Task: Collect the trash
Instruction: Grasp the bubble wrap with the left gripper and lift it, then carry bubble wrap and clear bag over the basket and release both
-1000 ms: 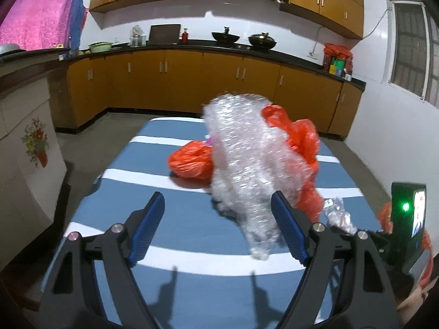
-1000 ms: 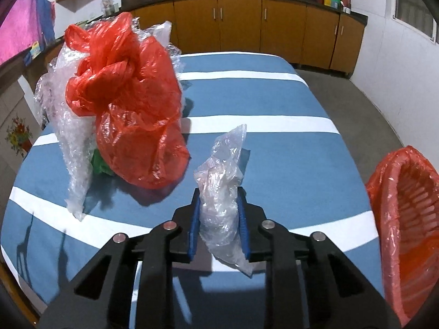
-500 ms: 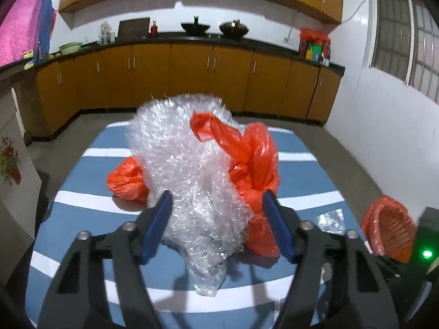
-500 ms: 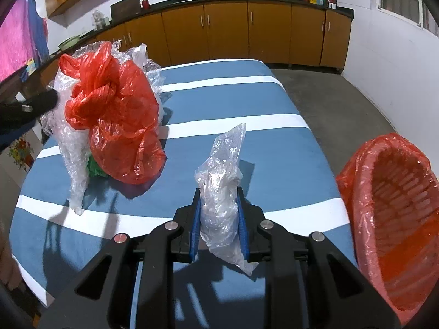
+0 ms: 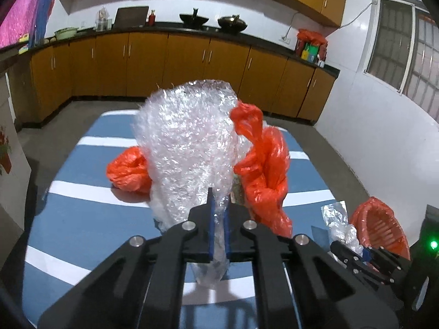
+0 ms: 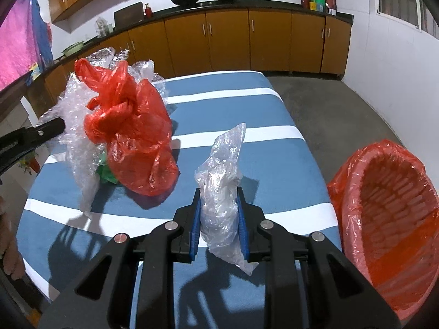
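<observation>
My left gripper (image 5: 218, 213) is shut on the lower end of a big wad of bubble wrap (image 5: 189, 137) that stands on the blue striped table (image 5: 82, 213). Red plastic bags (image 5: 263, 164) lie tangled beside and behind it. My right gripper (image 6: 219, 208) is shut on a small clear plastic bag (image 6: 222, 181) and holds it above the table near its right edge. The bubble wrap (image 6: 74, 115) and a red bag (image 6: 131, 134) also show in the right wrist view, with the left gripper's finger at their left.
A basket lined with a red bag (image 6: 392, 219) stands on the floor at the table's right side; it also shows in the left wrist view (image 5: 381, 227). Something green (image 6: 105, 172) lies under the red bag. Brown kitchen cabinets (image 5: 164, 63) line the far wall.
My left gripper moved in and shut on the bubble wrap. My right gripper, still holding the clear bag, drifted right toward the red basket.
</observation>
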`<action>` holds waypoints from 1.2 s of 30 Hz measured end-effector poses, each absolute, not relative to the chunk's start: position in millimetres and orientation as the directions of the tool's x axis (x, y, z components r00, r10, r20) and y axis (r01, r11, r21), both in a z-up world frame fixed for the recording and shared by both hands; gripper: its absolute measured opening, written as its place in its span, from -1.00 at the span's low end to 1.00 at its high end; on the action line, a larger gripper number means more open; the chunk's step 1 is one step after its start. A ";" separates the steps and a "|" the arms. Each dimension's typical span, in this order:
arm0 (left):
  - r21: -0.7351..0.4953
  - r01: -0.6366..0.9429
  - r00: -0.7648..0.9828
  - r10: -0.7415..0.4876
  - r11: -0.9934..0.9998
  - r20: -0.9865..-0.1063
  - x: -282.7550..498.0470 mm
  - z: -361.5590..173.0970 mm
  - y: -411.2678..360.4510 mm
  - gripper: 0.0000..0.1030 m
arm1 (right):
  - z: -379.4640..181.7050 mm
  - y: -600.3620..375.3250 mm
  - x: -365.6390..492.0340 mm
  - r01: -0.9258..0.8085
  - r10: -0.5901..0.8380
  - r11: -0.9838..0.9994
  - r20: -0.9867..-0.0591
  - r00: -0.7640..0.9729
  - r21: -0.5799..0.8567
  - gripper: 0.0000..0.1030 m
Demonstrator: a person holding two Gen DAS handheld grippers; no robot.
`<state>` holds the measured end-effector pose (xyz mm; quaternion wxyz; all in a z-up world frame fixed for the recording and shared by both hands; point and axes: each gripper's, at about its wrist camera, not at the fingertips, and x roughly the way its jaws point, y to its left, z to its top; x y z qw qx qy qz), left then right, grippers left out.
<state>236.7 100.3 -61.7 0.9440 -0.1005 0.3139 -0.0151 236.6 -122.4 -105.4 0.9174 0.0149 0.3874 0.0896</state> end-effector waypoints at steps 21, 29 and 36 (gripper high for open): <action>-0.242 0.016 0.891 -0.124 0.970 -0.438 169.8 12.4 117.2 -0.88 | -68.3 -134.2 211.1 -0.171 0.203 0.979 -0.639 0.742 0.112 -0.54; -0.241 0.058 0.902 -0.154 0.969 -0.404 158.4 35.4 112.8 -0.88 | -60.0 -141.2 203.1 -0.164 0.202 0.979 -0.620 0.758 0.118 -0.54; -0.235 0.101 0.897 -0.190 0.967 -0.398 153.7 43.3 101.4 -0.88 | -49.9 -152.5 194.4 -0.156 0.190 0.982 -0.602 0.776 0.108 -0.54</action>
